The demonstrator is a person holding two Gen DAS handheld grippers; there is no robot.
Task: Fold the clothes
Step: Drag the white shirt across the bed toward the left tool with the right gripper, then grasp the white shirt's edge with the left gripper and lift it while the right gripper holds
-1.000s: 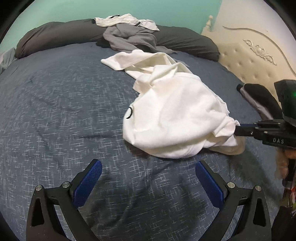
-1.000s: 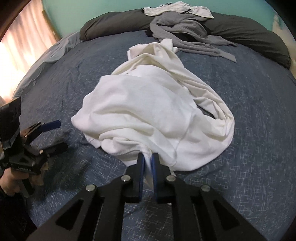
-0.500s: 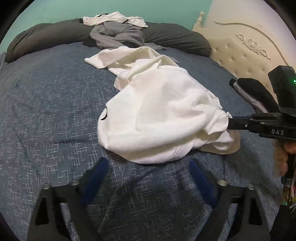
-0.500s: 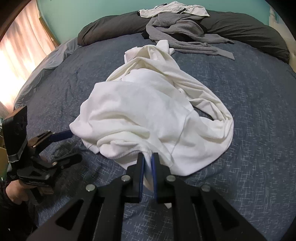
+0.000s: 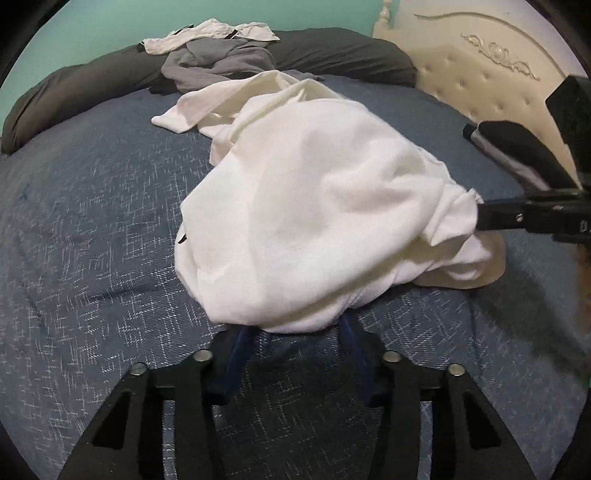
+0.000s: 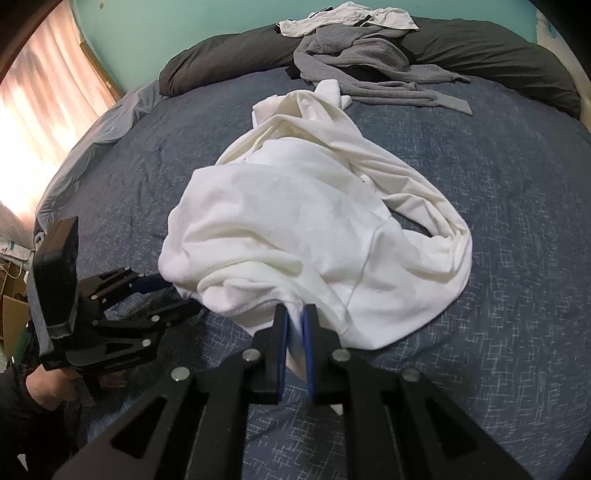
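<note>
A crumpled white shirt (image 5: 314,206) lies in the middle of the blue bedspread (image 5: 92,221). My right gripper (image 6: 294,314) is shut on a fold of its near hem, and the same grip shows from the side in the left wrist view (image 5: 480,218). My left gripper (image 5: 295,328) has pushed in at the shirt's other near edge. Its blue fingers (image 5: 238,347) stand apart, with their tips hidden under the cloth. From the right wrist view the left gripper (image 6: 173,291) has the shirt's edge (image 6: 295,229) at the mouth of its jaws.
A grey garment (image 5: 218,62) and a white one (image 5: 207,33) lie on the dark pillows (image 5: 74,92) at the far side. A cream headboard (image 5: 480,66) and a black item (image 5: 517,147) are at the right. A lit curtain (image 6: 44,92) hangs beyond the bed's left edge.
My left gripper has moved forward to the shirt's edge and its fingers have narrowed around it. The right gripper has kept its hold on the hem and the shirt has bunched up slightly.
</note>
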